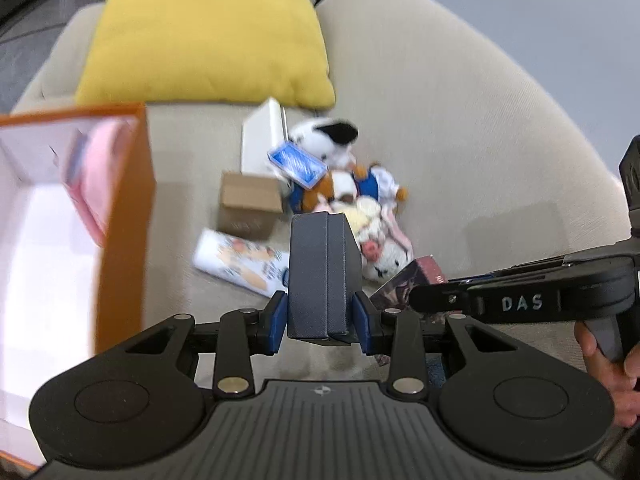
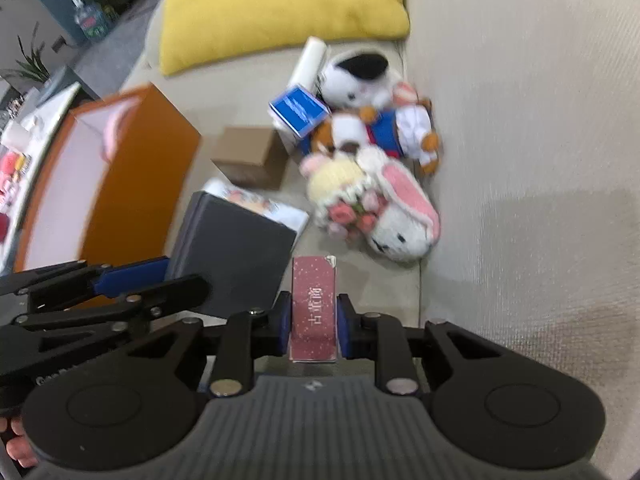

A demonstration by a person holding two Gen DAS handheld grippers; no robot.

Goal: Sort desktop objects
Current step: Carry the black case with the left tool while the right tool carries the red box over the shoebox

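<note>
My left gripper (image 1: pixel 322 316) is shut on a flat dark grey box (image 1: pixel 320 272), held edge-on above the sofa seat. In the right wrist view that grey box (image 2: pixel 236 256) shows its broad face at the left. My right gripper (image 2: pixel 313 324) is shut on a slim maroon box (image 2: pixel 314 304) with white lettering, lifted off the seat. An open orange box (image 1: pixel 124 220) with a white inside stands at the left, and something pink (image 1: pixel 100 176) lies in it.
On the beige sofa seat (image 2: pixel 372 284) lie a brown carton (image 2: pixel 250 156), a blue box (image 2: pixel 298 110), a white peach-printed packet (image 1: pixel 240 264), a white box (image 1: pixel 262 140) and several plush toys (image 2: pixel 380 216). A yellow cushion (image 2: pixel 280 4) leans at the back.
</note>
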